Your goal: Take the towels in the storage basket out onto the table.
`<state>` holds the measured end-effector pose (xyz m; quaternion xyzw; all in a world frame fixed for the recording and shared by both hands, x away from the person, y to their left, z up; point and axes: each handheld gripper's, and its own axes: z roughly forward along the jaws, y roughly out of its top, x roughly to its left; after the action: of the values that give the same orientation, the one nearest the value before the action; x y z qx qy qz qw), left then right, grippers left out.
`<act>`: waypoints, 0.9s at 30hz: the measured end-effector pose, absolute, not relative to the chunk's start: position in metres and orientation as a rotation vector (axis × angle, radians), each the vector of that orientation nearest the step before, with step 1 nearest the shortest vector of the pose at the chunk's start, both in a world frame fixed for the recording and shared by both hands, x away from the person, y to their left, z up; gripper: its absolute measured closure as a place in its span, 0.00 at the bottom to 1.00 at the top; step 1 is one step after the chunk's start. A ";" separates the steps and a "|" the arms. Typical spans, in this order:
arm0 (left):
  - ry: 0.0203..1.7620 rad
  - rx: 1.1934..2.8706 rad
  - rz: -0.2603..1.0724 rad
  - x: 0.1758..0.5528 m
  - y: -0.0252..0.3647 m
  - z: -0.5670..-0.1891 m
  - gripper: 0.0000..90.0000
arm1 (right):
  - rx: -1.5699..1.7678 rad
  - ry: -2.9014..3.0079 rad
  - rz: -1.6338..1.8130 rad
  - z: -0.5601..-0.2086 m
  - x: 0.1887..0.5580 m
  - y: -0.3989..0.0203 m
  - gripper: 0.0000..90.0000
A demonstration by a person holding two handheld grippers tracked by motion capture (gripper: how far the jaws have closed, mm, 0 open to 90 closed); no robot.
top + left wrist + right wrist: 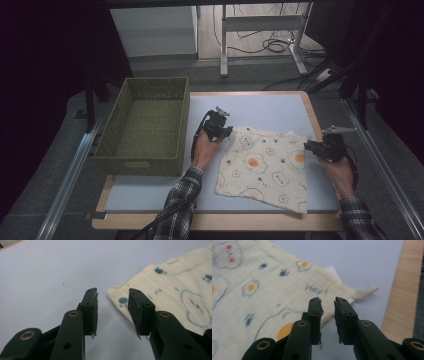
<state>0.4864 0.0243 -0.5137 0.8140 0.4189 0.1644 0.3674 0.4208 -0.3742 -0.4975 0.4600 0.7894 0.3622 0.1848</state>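
Cloth (pixel 264 167) corner partly behind left gripper (pixel 112 312) jaws, seemingly ungripped.

Plaid flannel sleeves; black claws (pixel 226 131) (pixel 311 146), brass rivets, trailing black cables, grey triangular top plates.

We count one cream printed cloth (pixel 262 167) at the table's centre, one green woven basket (pixel 145 125) at nine o'clock from it, and two grippers: left (pixel 220 131), right (pixel 312 146).
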 end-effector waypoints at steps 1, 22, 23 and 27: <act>1.075 2.088 0.417 0.489 0.024 -0.514 0.67 | 1.304 2.223 1.020 -0.498 0.426 -0.374 0.83; 1.000 2.168 0.396 0.506 0.011 -0.526 0.97 | 1.330 2.231 0.911 -0.512 0.453 -0.363 0.97; 0.999 2.168 0.417 0.508 0.013 -0.522 0.97 | 1.323 2.221 0.905 -0.510 0.454 -0.362 0.97; 1.012 2.129 0.479 0.512 0.020 -0.507 0.97 | 1.327 2.173 0.964 -0.496 0.462 -0.365 0.97</act>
<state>0.5121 0.0203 -0.5066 0.8257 0.3927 0.1858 0.3599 0.4620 -0.3648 -0.4955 0.4766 0.7808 0.3463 0.2079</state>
